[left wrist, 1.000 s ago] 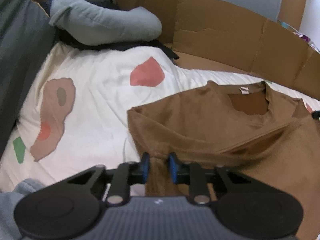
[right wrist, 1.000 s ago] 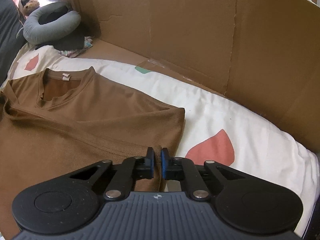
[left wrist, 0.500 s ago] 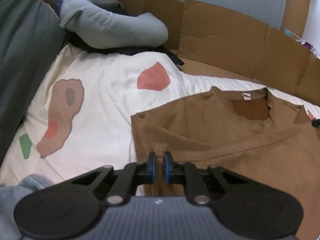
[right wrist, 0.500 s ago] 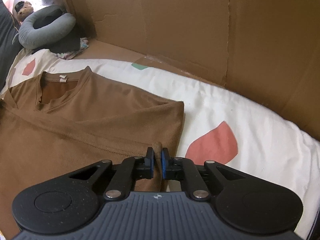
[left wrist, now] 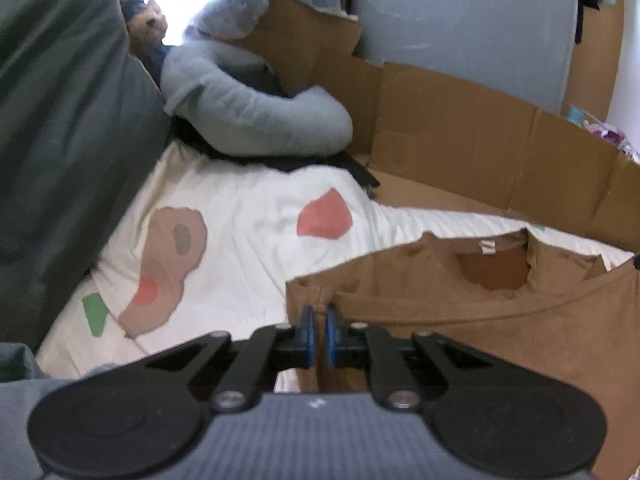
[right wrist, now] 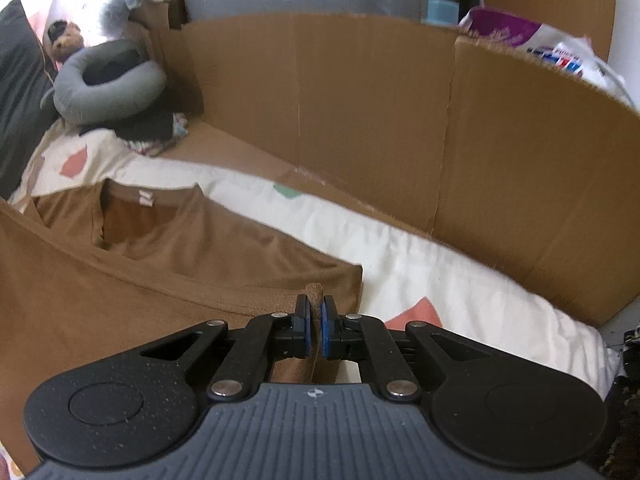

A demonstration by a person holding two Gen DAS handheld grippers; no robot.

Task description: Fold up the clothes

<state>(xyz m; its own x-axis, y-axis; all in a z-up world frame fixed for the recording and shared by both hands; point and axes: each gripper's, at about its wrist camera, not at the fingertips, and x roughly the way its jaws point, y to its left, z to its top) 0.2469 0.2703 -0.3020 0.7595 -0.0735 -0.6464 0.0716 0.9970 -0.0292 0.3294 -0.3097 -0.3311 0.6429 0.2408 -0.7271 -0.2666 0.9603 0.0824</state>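
Left wrist view, left gripper [left wrist: 319, 317] pinching brown shirt [left wrist: 500, 320] edge

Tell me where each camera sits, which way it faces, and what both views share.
Left wrist: on the left claw, facing the shirt and grey pillow; only its black arms show.
Right wrist: on the right claw, facing the cardboard wall; only its arms show.
Shared: shirt, pillow, cardboard wall, patterned sheet.

Bedding: white sheet [left wrist: 248, 216] with red, brown, green patches
Barrier: cardboard wall [right wrist: 360, 120] along the far edge
Corner: grey ring cushion [left wrist: 248, 120], teddy bear [left wrist: 150, 28]
Light: bright window glow behind bear
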